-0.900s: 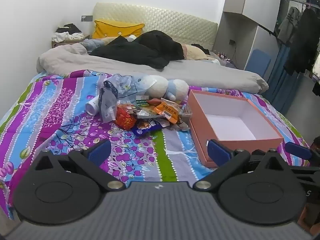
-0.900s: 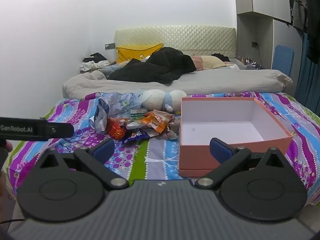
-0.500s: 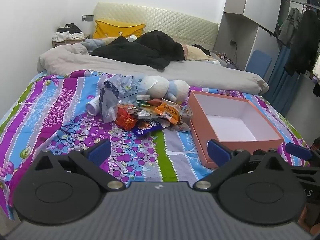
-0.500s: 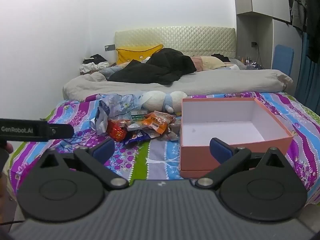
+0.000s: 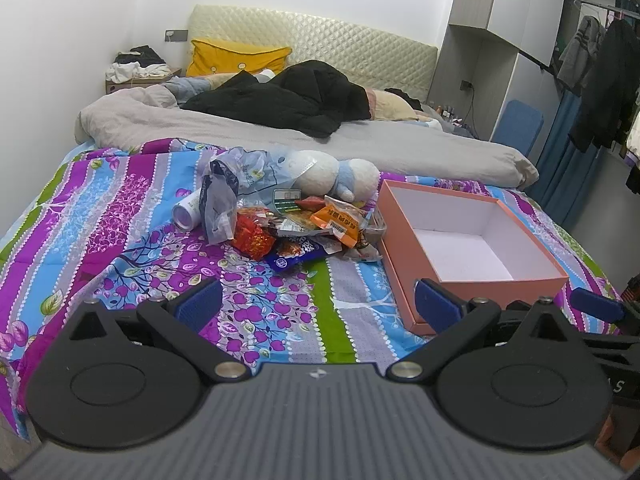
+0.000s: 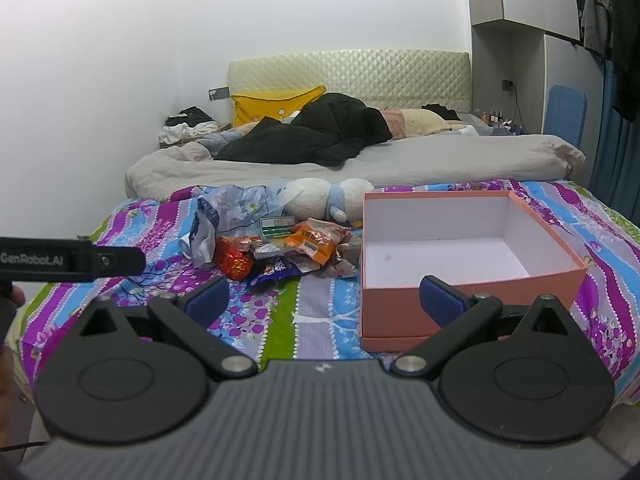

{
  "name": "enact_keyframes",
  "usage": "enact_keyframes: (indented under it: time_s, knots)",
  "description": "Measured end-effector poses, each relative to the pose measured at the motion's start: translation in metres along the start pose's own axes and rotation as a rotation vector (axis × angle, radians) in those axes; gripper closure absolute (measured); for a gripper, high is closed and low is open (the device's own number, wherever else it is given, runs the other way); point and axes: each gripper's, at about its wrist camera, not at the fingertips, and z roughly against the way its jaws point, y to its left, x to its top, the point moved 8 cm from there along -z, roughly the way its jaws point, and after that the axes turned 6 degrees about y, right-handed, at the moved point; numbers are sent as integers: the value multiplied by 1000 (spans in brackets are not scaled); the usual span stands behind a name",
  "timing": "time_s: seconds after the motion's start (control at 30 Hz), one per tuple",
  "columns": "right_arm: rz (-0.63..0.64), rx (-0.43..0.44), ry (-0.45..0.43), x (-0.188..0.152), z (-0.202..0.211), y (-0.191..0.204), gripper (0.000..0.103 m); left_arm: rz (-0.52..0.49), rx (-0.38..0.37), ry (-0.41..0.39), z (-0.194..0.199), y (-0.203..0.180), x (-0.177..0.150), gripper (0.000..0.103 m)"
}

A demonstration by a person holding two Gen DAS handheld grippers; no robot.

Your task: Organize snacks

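A heap of snack packets (image 5: pixel 304 228) (image 6: pixel 288 248) lies on the striped floral bedspread, with a red foil pack (image 5: pixel 253 238), an orange pack (image 5: pixel 340 218) and a blue pack (image 5: pixel 294 256) among them. To its right stands an empty pink box (image 5: pixel 404 280) (image 6: pixel 400 312) with a white inside. My left gripper (image 5: pixel 318 306) hovers open over the bedspread, short of the heap, nothing between its fingers. My right gripper (image 6: pixel 324 298) is open too, near the box's front left corner. The left gripper's body (image 6: pixel 72 260) shows at the left of the right wrist view.
A white plush toy (image 5: pixel 336 176) and a crumpled plastic bag (image 5: pixel 236 176) lie just behind the snacks, with a white tube (image 5: pixel 186 212) at their left. A grey duvet (image 5: pixel 280 136) and black clothing (image 5: pixel 288 100) cover the far half of the bed. Wardrobe and hanging clothes stand at right.
Both views have shifted only slightly; the bed and its objects look a little closer. Nothing was grasped and both grippers stayed open.
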Motion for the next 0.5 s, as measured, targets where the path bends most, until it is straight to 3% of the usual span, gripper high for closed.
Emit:
enact_keyframes:
  time_s: [0.5]
  knots:
    - [-11, 6, 7, -2, -1, 1, 0, 0, -6, 5, 0, 0, -2, 0]
